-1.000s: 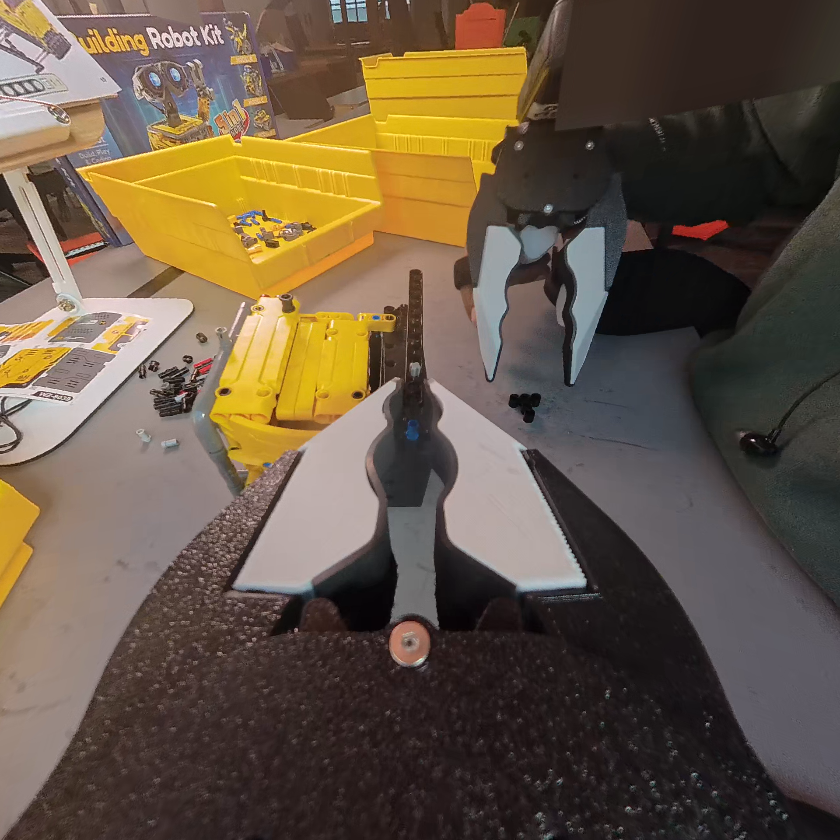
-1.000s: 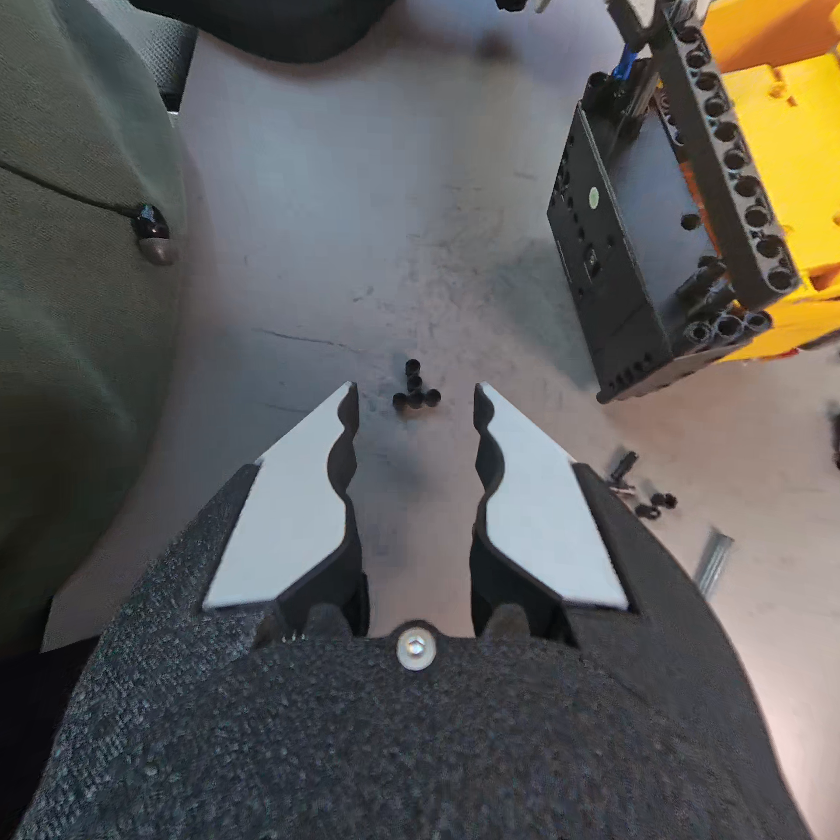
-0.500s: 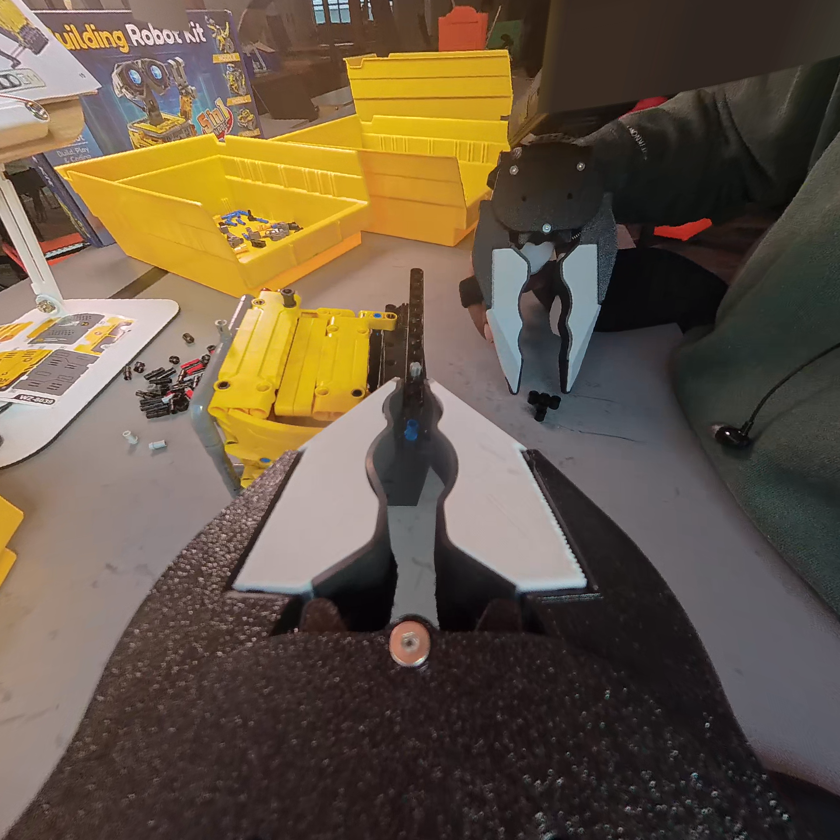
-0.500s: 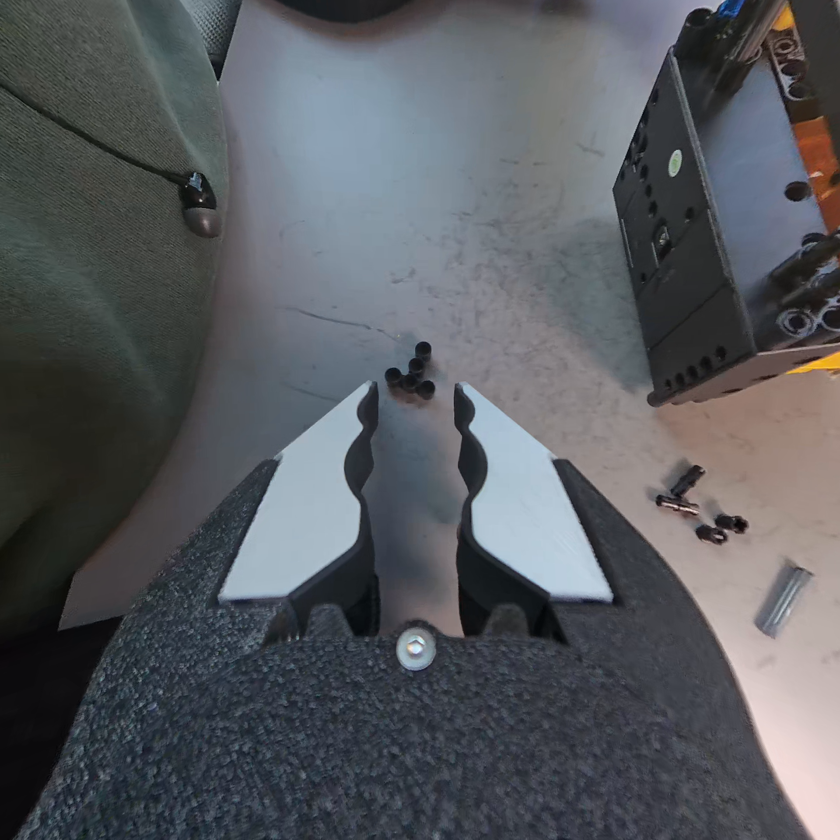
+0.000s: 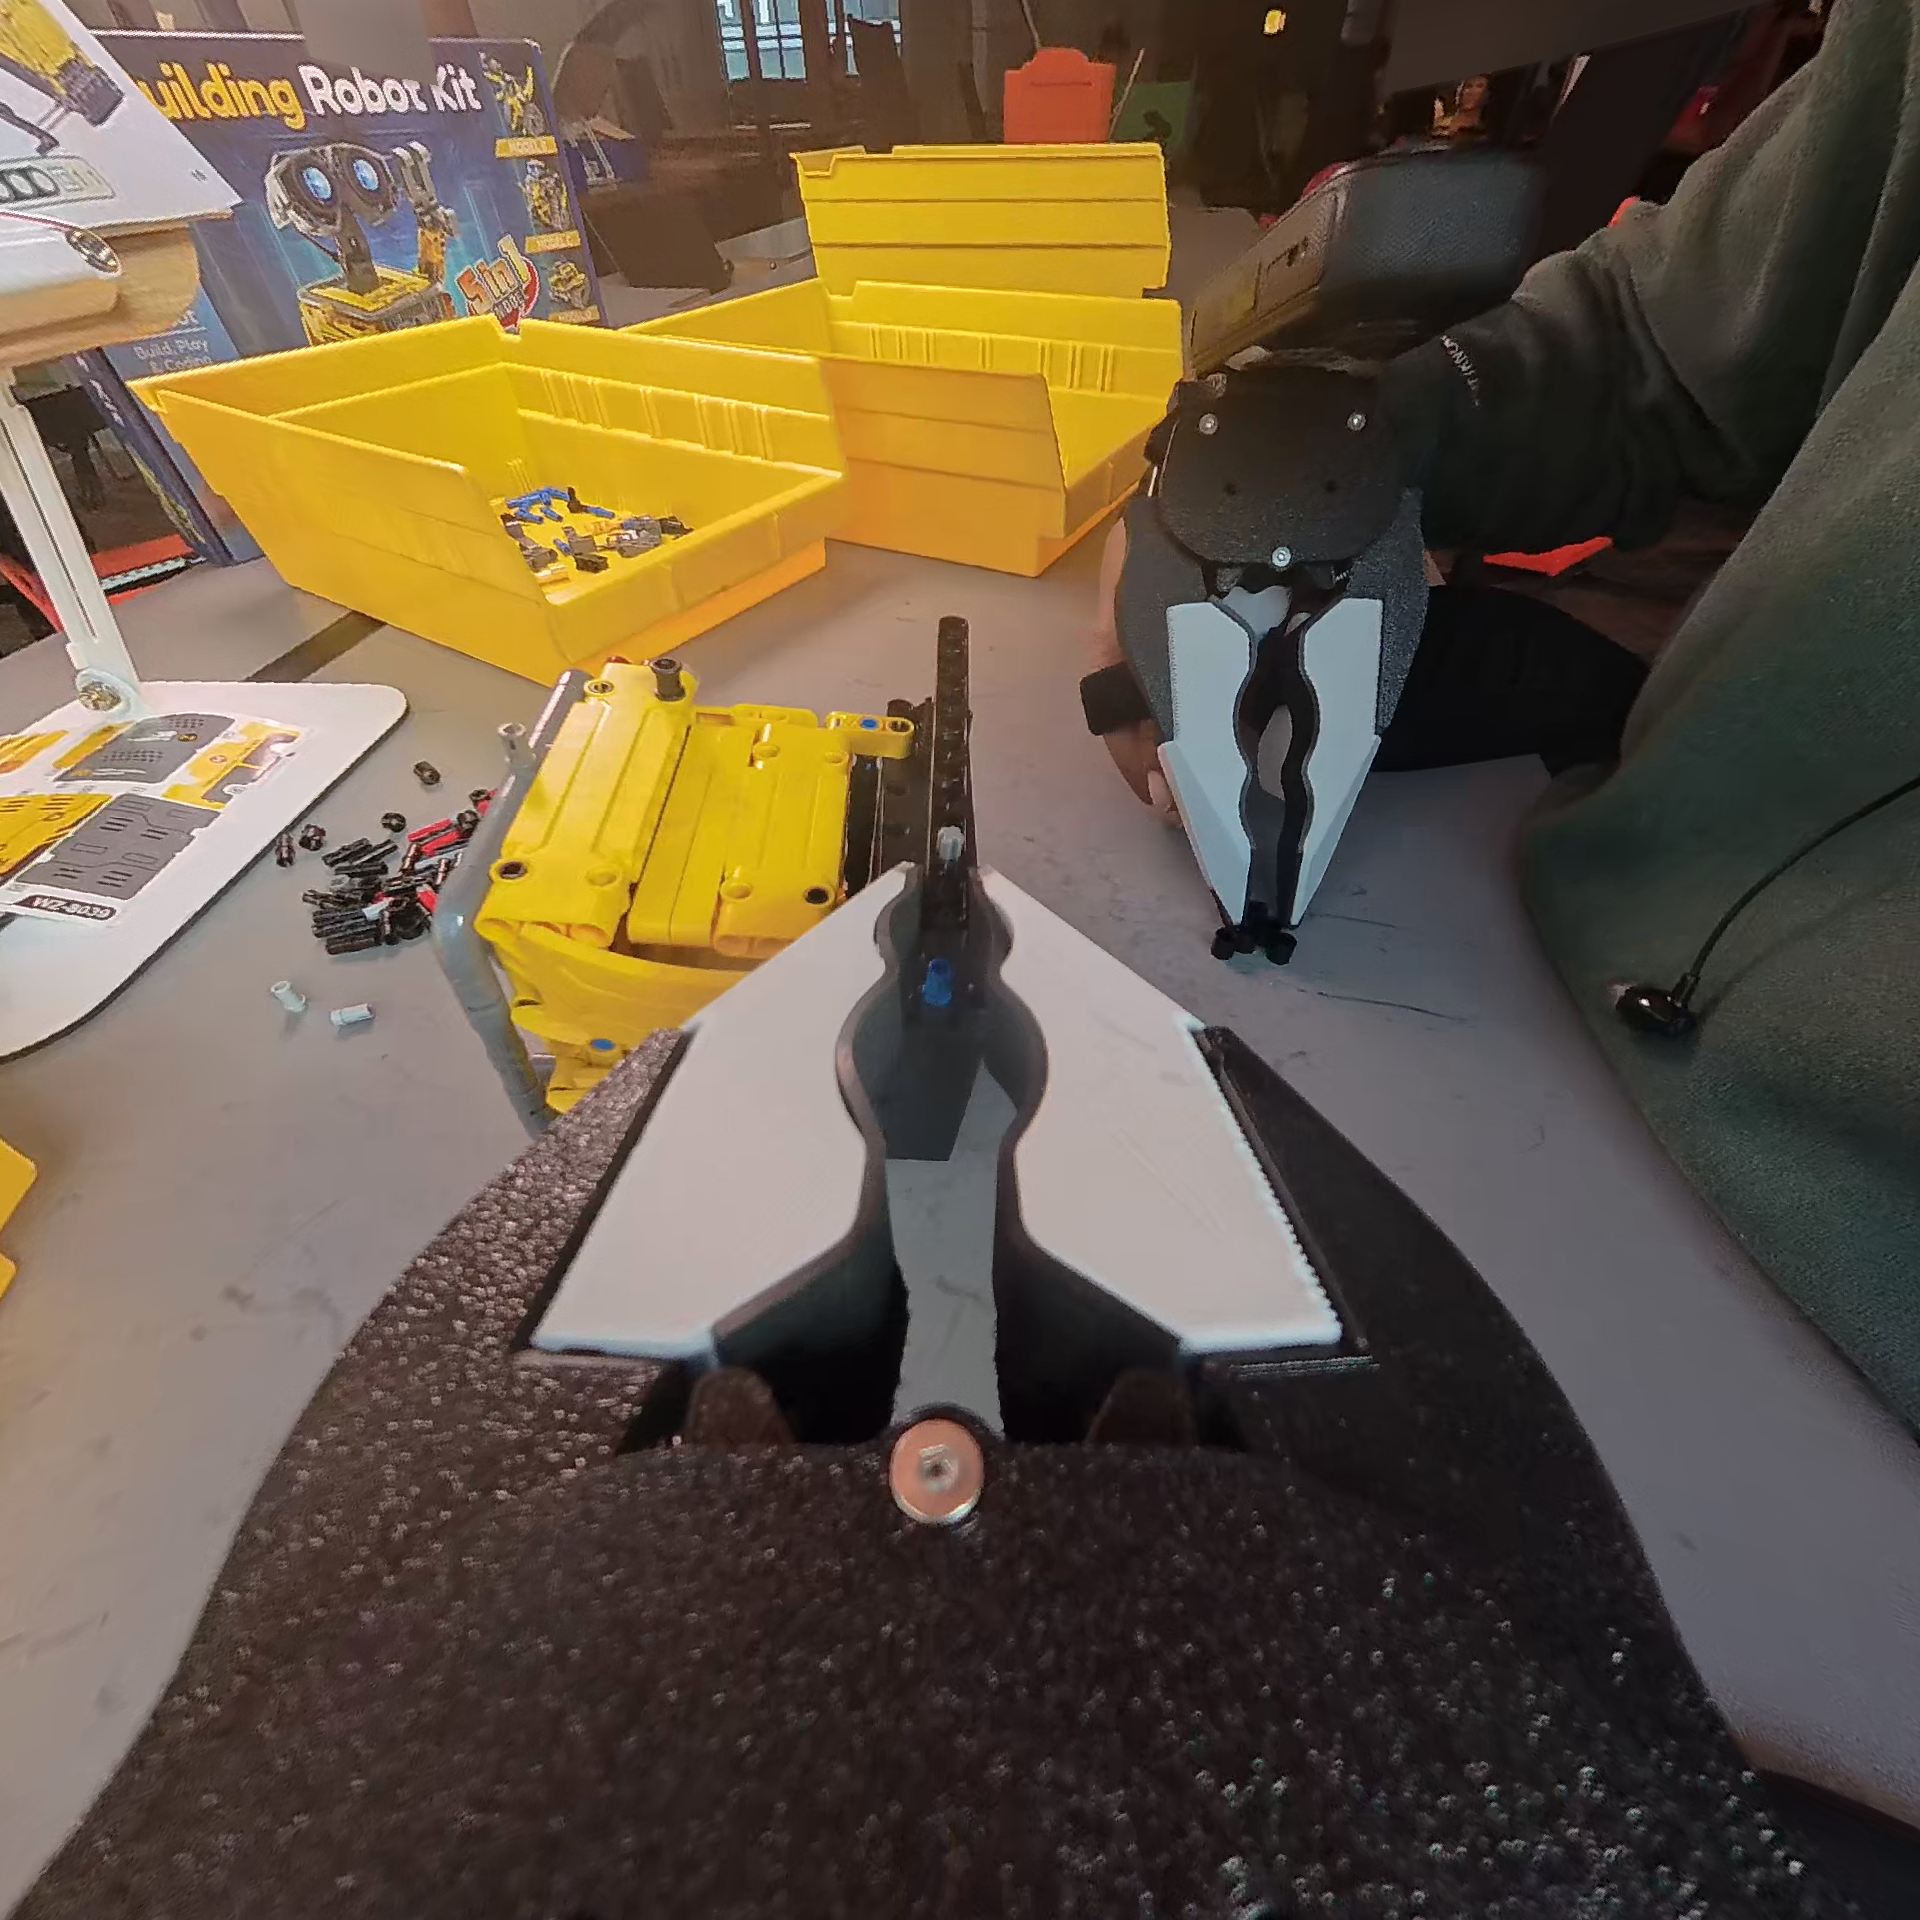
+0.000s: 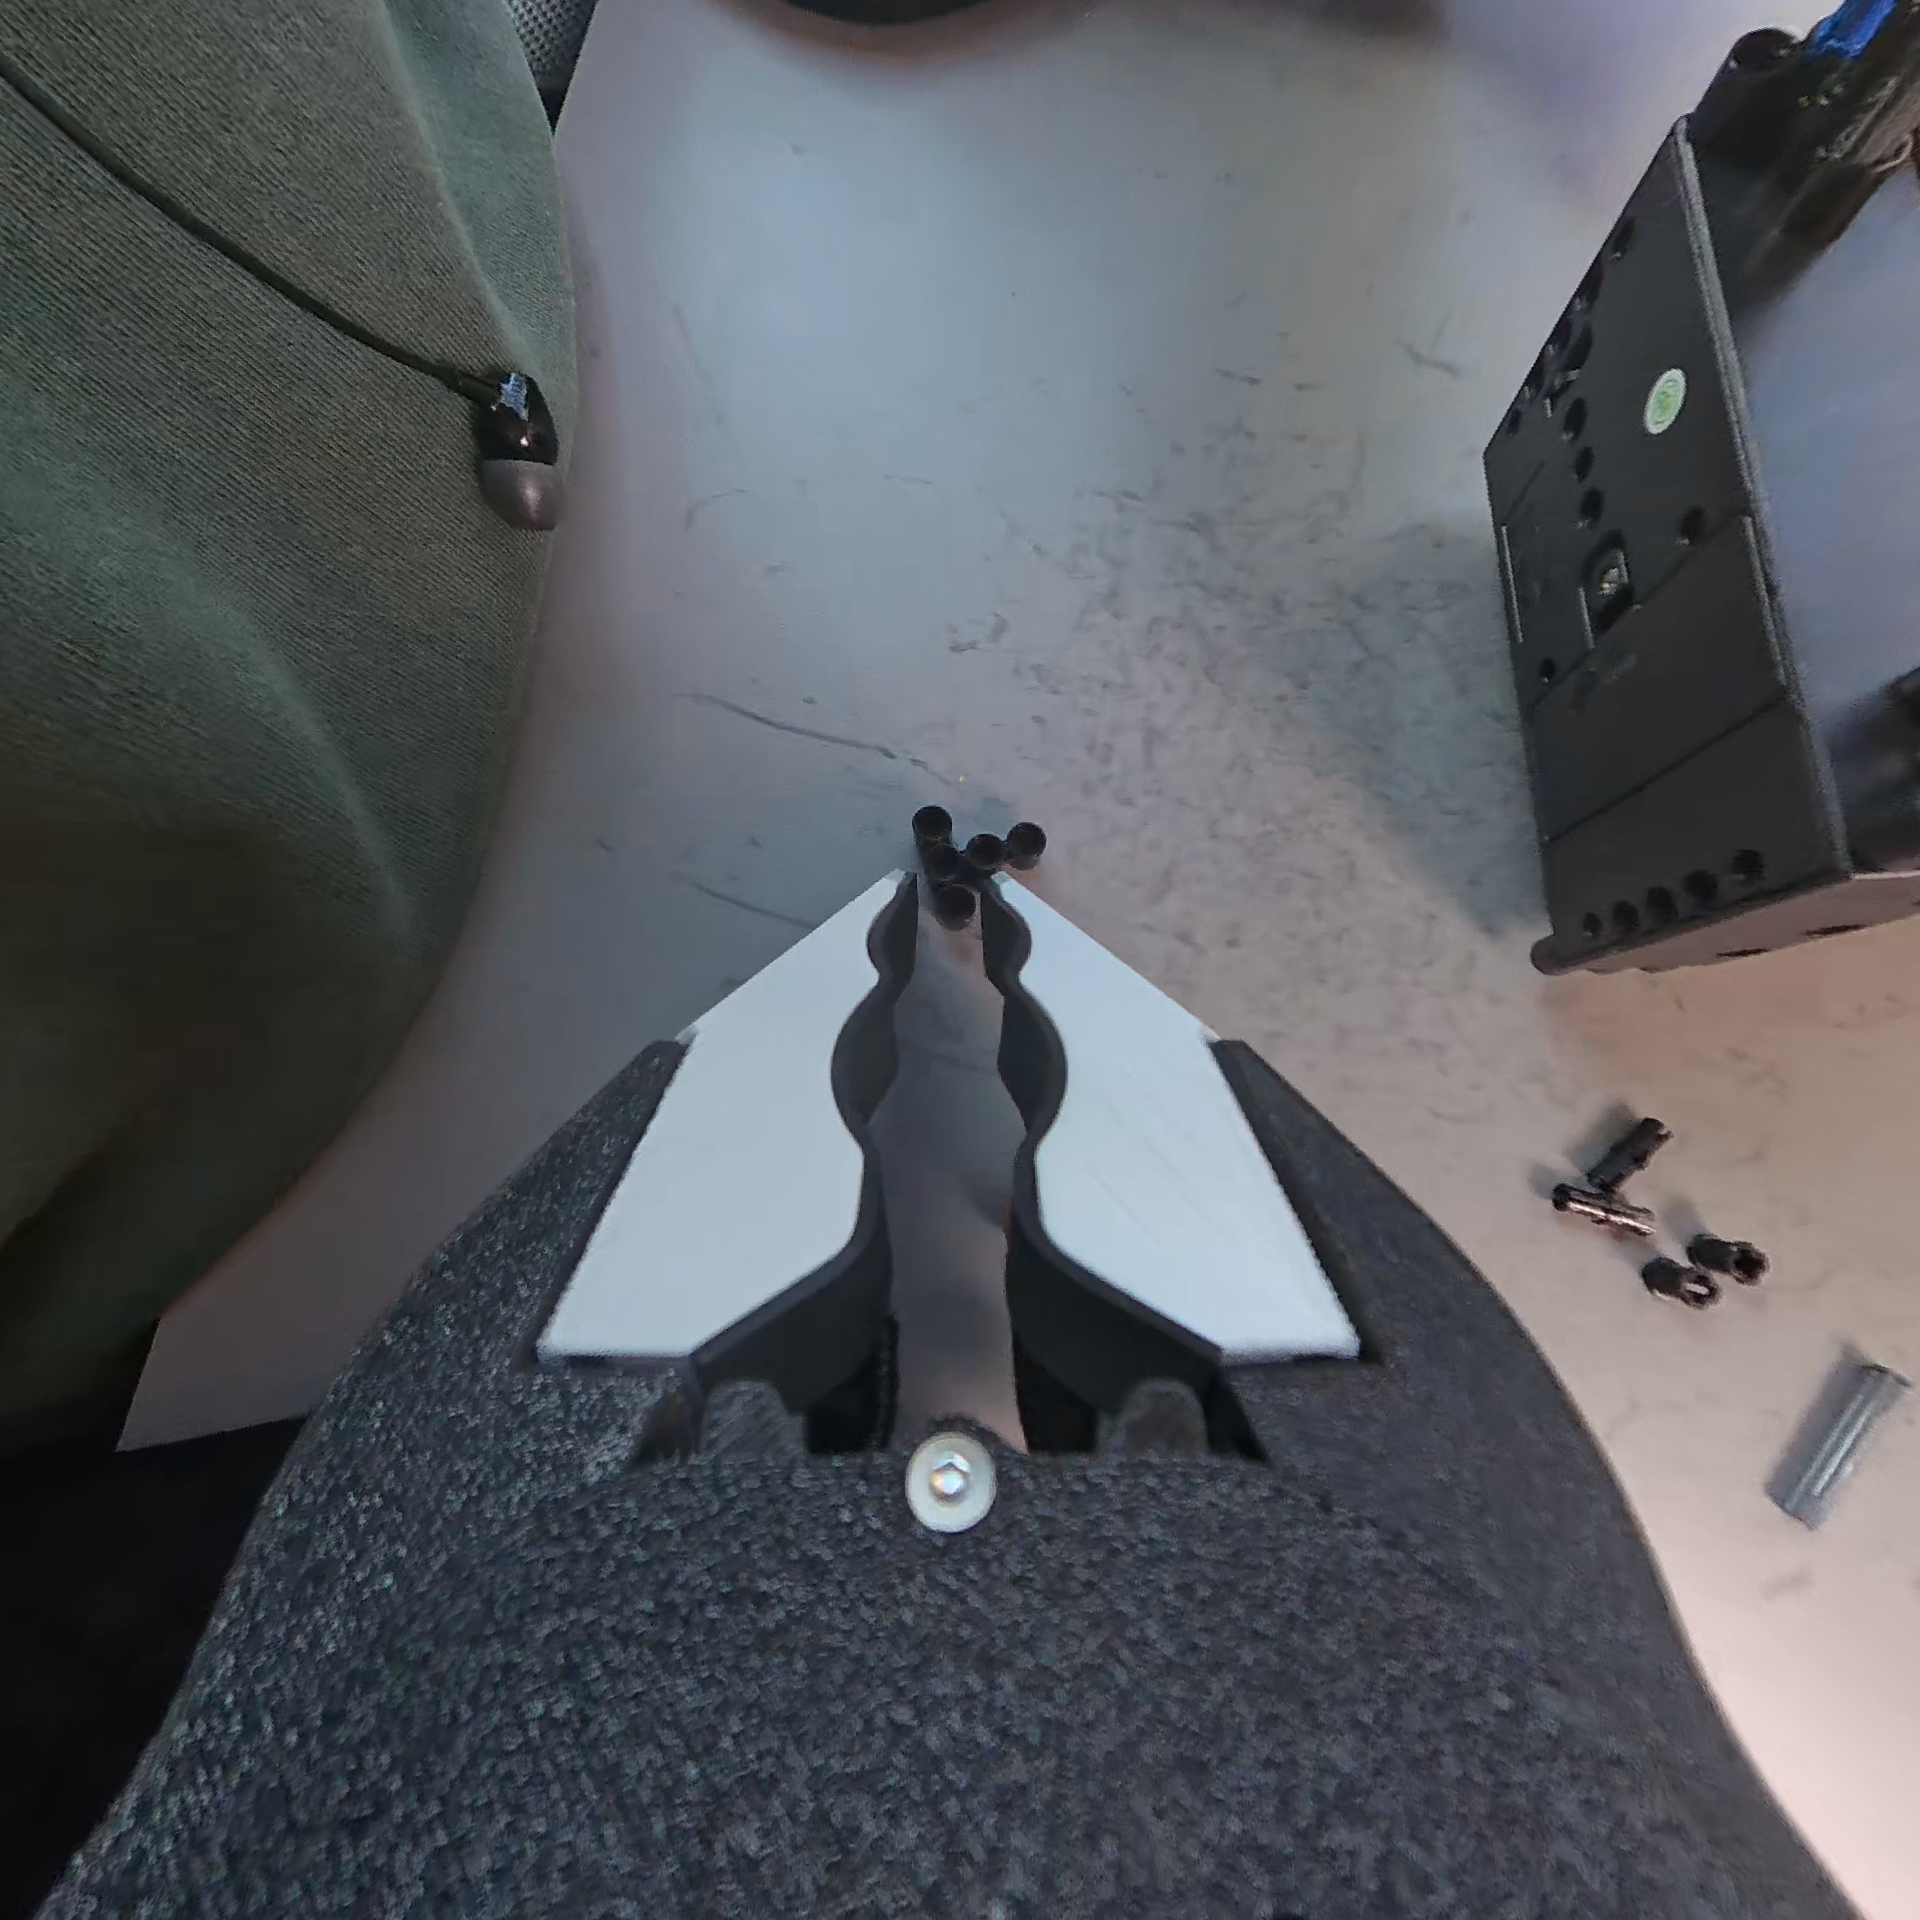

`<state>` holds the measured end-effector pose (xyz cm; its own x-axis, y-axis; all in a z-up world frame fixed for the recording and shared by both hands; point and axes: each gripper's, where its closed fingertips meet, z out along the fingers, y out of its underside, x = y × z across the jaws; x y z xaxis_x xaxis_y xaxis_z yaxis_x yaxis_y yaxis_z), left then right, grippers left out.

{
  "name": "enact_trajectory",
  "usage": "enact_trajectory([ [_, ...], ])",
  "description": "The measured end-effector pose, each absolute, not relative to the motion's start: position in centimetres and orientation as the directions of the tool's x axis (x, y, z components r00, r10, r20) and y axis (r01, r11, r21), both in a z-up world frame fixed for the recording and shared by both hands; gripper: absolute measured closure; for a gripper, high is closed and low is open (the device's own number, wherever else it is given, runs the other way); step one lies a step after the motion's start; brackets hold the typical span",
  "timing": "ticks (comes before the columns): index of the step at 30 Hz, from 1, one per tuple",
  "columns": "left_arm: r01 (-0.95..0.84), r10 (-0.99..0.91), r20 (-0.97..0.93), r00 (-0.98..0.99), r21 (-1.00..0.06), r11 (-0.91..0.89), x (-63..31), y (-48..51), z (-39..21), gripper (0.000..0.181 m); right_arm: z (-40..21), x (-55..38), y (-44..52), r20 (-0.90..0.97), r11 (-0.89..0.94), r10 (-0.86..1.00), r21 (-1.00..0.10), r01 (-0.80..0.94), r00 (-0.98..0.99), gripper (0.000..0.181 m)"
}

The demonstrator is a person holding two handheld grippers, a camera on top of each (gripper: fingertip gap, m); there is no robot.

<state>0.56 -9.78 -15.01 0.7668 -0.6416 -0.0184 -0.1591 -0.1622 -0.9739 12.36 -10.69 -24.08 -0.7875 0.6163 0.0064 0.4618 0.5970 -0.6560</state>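
Observation:
My left gripper (image 5: 945, 883) is shut on the black edge of a yellow and black brick model (image 5: 675, 821) that rests on the grey table (image 5: 208, 1195). A black holed beam (image 5: 951, 727) stands up from the model just past my fingertips. My right gripper (image 6: 954, 896) points down at the table, its tips closed on one small black pin (image 6: 954, 904) at the near edge of a tight cluster of black pins (image 6: 982, 850). In the left wrist view the right gripper (image 5: 1260, 914) stands to the right of the model, over the same pins (image 5: 1254, 943).
The model's black block (image 6: 1662, 623) lies right of the pins, with loose black pins (image 6: 1652, 1216) and a grey piece (image 6: 1834, 1449) nearer. Yellow bins (image 5: 499, 457), a kit box (image 5: 343, 208), an instruction stand (image 5: 156, 790) and a pin pile (image 5: 374, 883) sit left. A green sleeve (image 6: 208, 623) borders the pins. The left gripper's tips are roughly 15 cm from the right gripper's.
My right gripper came down onto the pin cluster and its jaws closed from wide open onto one pin. My left gripper kept its hold on the model.

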Motion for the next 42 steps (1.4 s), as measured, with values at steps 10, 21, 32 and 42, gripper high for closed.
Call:
enact_trajectory([
  [10, -0.156, -0.639, -0.015, 0.769, -0.974, -0.165, 0.5, -9.7, -15.1, 0.174, -24.2, 12.3, -11.3, 0.005, 0.62, 0.592, -0.642, 0.451, -0.806, 0.173],
  [21, -0.165, -0.628, -0.028, 0.777, -0.973, -0.161, 0.3, -9.5, -15.2, 0.174, -23.7, 11.9, -9.6, 0.008, 0.54, 0.676, -0.686, 0.488, -0.737, 0.173],
  [32, -0.169, -0.63, -0.035, 0.776, -0.973, -0.155, 0.4, -9.5, -15.2, 0.175, -14.0, 9.8, -5.9, 0.083, 0.422, 0.763, -0.815, 0.396, -0.641, 0.173],
  [42, -0.21, -0.623, -0.074, 0.779, -0.966, -0.148, 0.6, -9.5, -15.3, 0.174, -11.3, 2.3, -4.4, 0.12, 0.439, 0.815, -0.767, 0.468, -0.567, 0.173],
])
